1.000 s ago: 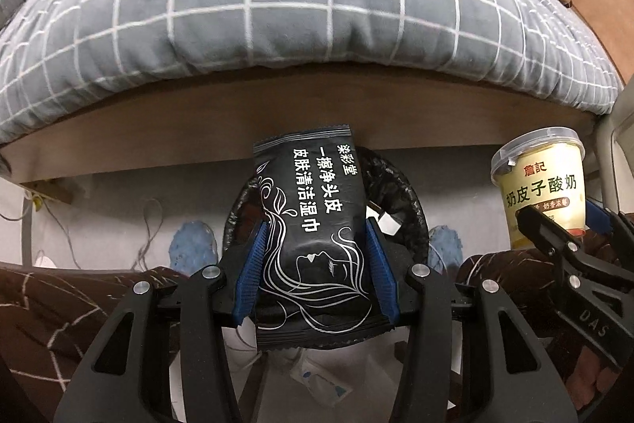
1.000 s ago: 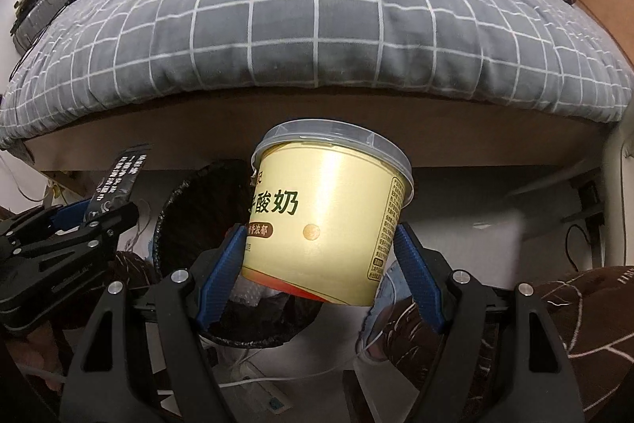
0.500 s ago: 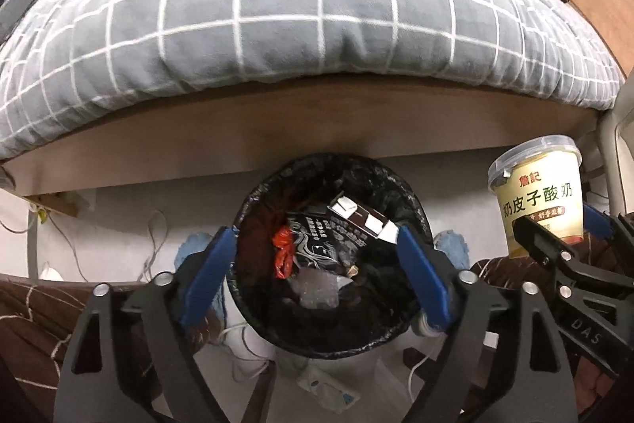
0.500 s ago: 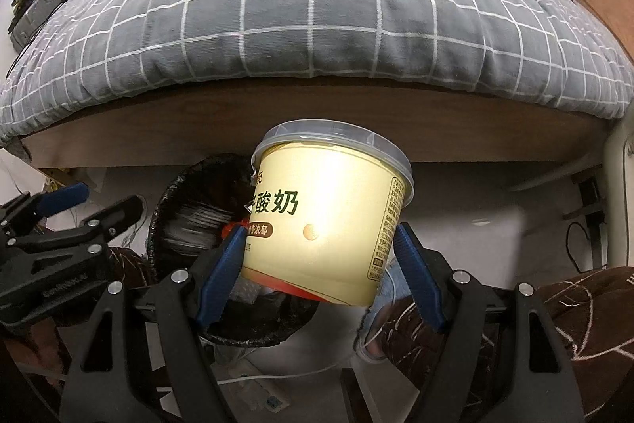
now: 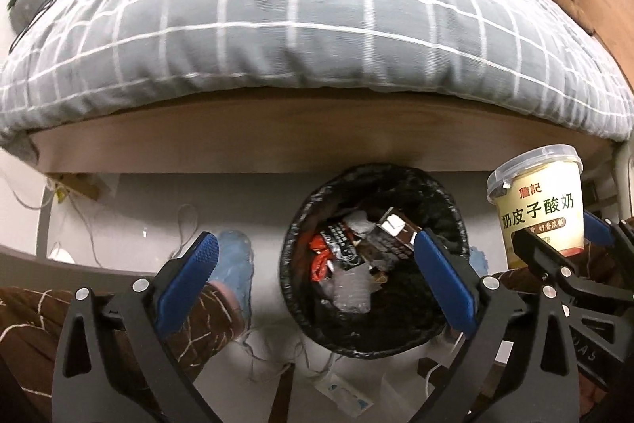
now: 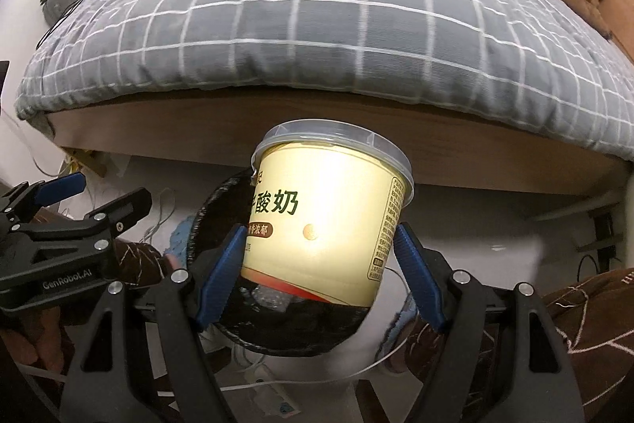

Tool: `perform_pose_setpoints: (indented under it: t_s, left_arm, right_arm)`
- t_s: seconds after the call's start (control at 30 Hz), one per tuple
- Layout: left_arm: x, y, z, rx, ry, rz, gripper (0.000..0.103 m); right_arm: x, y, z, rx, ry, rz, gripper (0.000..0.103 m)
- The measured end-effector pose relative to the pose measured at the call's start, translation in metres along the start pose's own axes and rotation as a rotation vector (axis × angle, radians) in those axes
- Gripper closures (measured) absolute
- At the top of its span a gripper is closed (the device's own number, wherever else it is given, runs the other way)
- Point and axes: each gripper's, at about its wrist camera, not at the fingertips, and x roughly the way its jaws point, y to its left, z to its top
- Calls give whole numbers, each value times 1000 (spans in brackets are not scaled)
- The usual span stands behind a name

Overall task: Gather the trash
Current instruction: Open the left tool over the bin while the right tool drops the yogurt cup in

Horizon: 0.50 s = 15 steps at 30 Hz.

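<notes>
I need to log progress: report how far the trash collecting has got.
Done: the black wet-wipe packet lies in the black-lined trash bin; the left gripper, jaws just opened, is empty. In hand: the right gripper holds the yogurt cup over the bin. Left: dropping the cup.

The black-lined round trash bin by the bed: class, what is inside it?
In the black-lined trash bin lie a black printed wipes packet, a red wrapper, a brown carton and crumpled clear plastic. Anything beneath these is covered.

A home bedroom — checked grey duvet (image 5: 317,38) on wooden bed frame (image 5: 277,141), lined bin (image 5: 372,328) beside
</notes>
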Motion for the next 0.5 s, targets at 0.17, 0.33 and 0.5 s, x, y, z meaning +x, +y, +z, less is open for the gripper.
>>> perform_pose_setpoints:
  t_s: [0.17, 0.33, 0.5]
  left_arm:
    - [-3, 16, -3, -24, 1, 11, 6]
    - [-4, 24, -4, -39, 1, 15, 6]
    - [-3, 28, -4, -49, 2, 12, 6]
  right_arm:
    - [8, 15, 2, -18, 16, 5, 30]
    - [15, 21, 10, -38, 30, 9, 30]
    - [18, 30, 7, -50, 23, -5, 22]
